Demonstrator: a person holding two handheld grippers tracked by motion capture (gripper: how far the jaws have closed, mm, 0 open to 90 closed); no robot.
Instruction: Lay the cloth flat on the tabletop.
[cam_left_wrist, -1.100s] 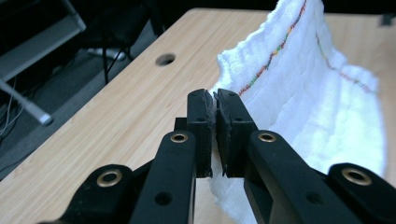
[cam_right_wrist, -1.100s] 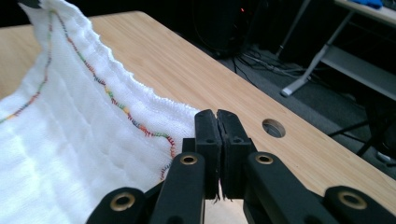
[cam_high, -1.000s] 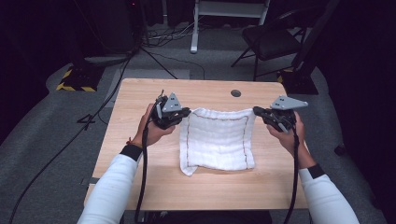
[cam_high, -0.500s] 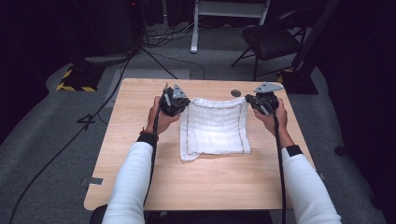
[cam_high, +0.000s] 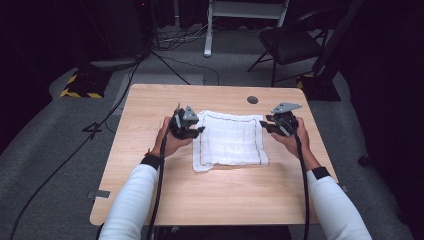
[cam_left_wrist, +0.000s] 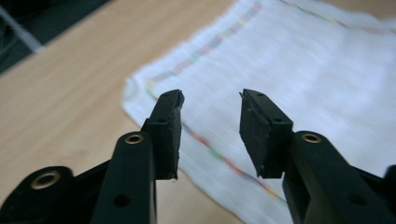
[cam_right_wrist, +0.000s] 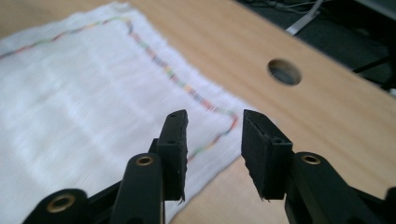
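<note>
Both tongs have just let go. The left gripper (cam_high: 192, 131) has its two black jaws apart, and nothing sits between them. The right gripper (cam_high: 272, 126) looks the same, jaws apart and empty. A second ago each one was pinching a far corner of the white cloth (cam_high: 231, 142) and holding it up. Now the jaws have just been opening, and the cloth has dropped out of them.

That likely means the fold is made and laid down. The far edge of the cloth is on the table (cam_high: 150, 120) now, not up in the air. The next job is probably to smooth it or to pick new corners for another fold.

In the left gripper view, the left gripper (cam_left_wrist: 211, 122) hangs just over a corner of the cloth (cam_left_wrist: 299, 70), above the thin line of colored stitches. In the right gripper view, the right gripper (cam_right_wrist: 214, 140) hangs just over the other far corner of the cloth (cam_right_wrist: 70, 93). A round hole (cam_right_wrist: 284, 71) in the table is near that corner.

The cloth lies flat in the middle of the table, between the two hands. Its near left corner sticks out a bit and looks bumpy.
</note>
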